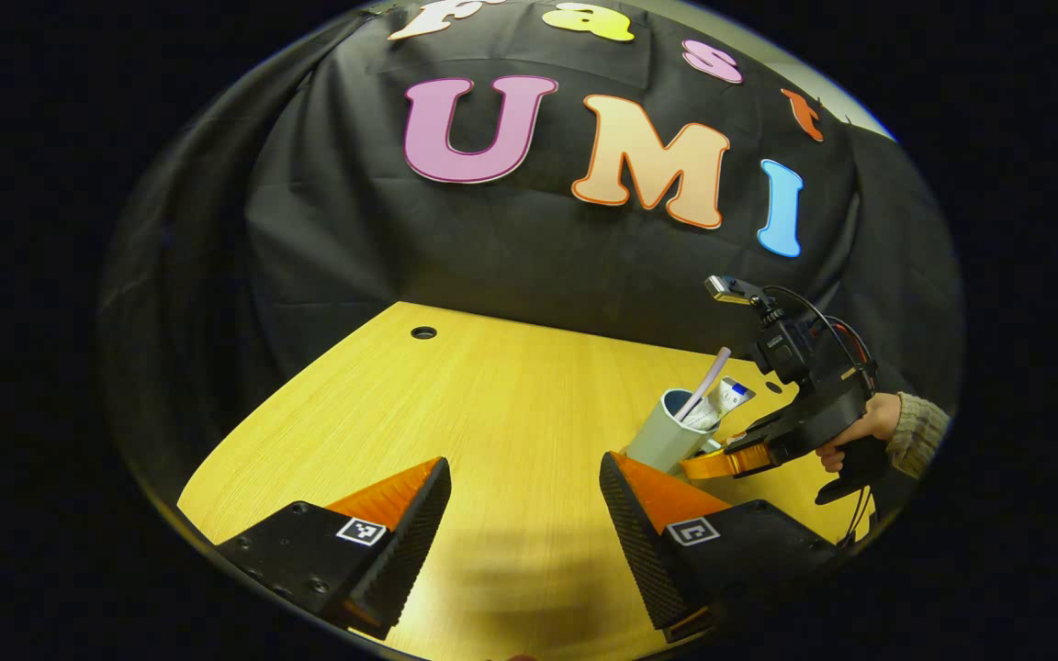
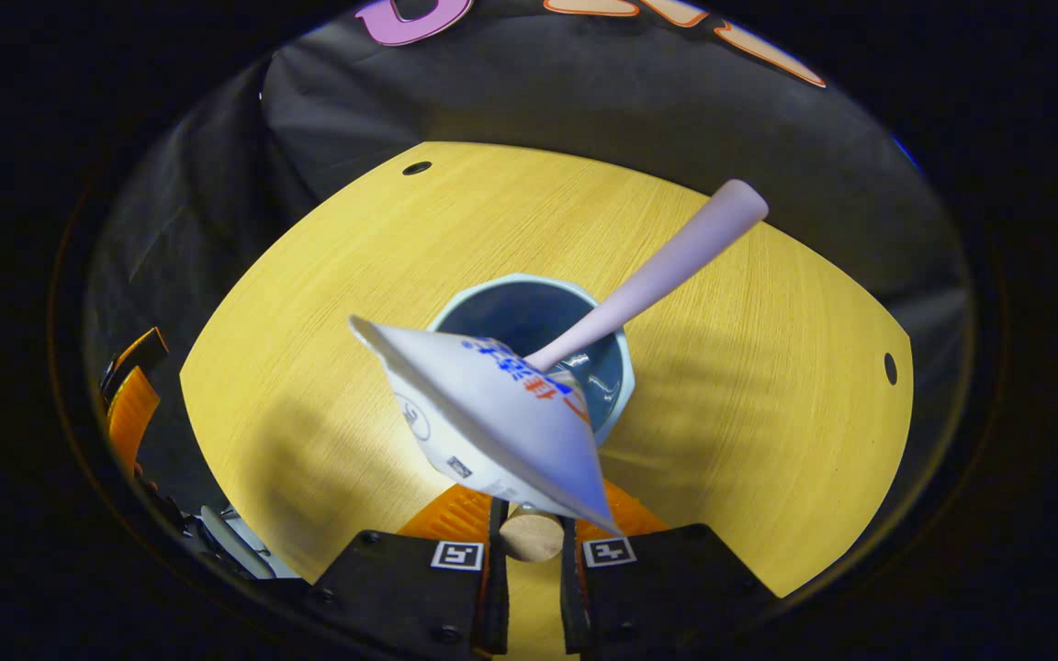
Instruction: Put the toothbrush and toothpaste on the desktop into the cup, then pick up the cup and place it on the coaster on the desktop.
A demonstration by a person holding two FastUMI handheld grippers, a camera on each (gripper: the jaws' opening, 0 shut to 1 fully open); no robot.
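1. Left gripper view: left gripper hangs open and empty over the worktop. The cup stands at right holding toothbrush and toothpaste; the right gripper sits against its base, seemingly to lift it.

2. Right gripper view: right gripper looks nearly closed; whether it grips cannot be told. The cup lies ahead; a tan round piece, possibly the coaster, shows between the fingers.

On the worktop the cup stands toward the right, with the toothbrush and toothpaste leaning inside it. The right gripper sits just beside the cup's right. In the right gripper view, a coaster lies between its fingers, before the cup.
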